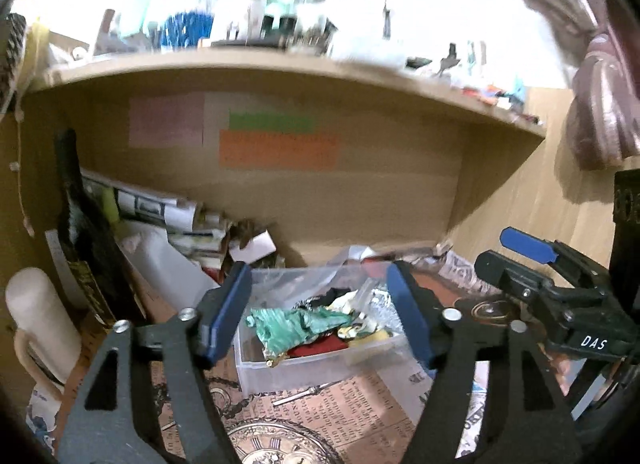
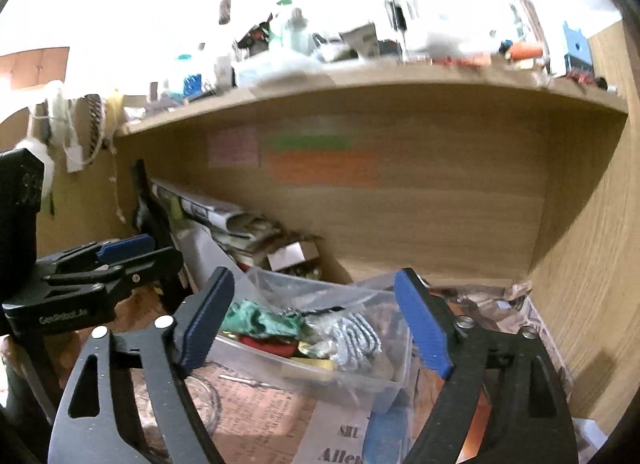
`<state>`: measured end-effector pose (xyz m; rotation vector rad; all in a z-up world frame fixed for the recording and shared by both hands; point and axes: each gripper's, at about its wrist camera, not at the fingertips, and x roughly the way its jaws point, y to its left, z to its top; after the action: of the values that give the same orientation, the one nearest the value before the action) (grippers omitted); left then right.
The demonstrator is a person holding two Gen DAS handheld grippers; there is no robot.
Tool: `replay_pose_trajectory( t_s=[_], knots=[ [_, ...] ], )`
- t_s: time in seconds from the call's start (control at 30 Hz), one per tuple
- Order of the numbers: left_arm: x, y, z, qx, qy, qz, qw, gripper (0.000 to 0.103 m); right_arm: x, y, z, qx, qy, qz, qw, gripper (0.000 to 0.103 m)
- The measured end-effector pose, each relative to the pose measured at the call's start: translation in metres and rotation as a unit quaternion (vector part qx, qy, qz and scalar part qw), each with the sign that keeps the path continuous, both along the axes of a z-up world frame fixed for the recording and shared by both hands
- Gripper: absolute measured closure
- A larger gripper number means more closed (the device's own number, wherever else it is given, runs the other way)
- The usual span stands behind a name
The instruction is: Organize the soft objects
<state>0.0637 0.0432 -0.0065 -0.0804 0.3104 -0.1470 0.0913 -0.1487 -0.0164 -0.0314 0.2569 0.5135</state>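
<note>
A clear plastic box sits on the desk under the shelf, holding soft things: a crumpled green cloth, a red piece, black and patterned fabric. My left gripper is open and empty, its blue pads either side of the box, just short of it. In the right wrist view the same box holds the green cloth and a black-and-white patterned cloth. My right gripper is open and empty in front of the box. Each gripper shows in the other's view, the right one and the left one.
A wooden shelf crowded with bottles overhangs the desk. Stacked papers and magazines lean at the back left with a dark bottle. A white cylinder stands at the left. Printed paper covers the desk. A wooden side wall closes the right.
</note>
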Motion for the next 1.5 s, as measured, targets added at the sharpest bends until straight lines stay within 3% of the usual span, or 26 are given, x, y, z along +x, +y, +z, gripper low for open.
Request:
replay_pose_trajectory(
  t_s=[0.13,0.33,0.4,1.5],
  knots=[
    [-0.016,0.002,0.008,0.002,-0.019,0.002,0.9998,0.021,-0.012,0.000,0.004,0.005,-0.011,0.006,1.000,0.019],
    [-0.031,0.002,0.011,0.004,-0.037,0.008,0.9993,0.008,-0.028,-0.004,0.010,0.022,-0.031,0.001,0.999,0.002],
    [-0.034,0.002,0.012,0.003,-0.040,0.010,0.9992,0.003,-0.032,-0.007,0.011,0.027,-0.037,-0.001,0.999,0.000],
    [-0.040,0.001,0.009,0.007,-0.039,0.016,0.9991,0.000,-0.034,-0.006,0.010,0.036,-0.022,0.004,0.999,0.000]
  ],
)
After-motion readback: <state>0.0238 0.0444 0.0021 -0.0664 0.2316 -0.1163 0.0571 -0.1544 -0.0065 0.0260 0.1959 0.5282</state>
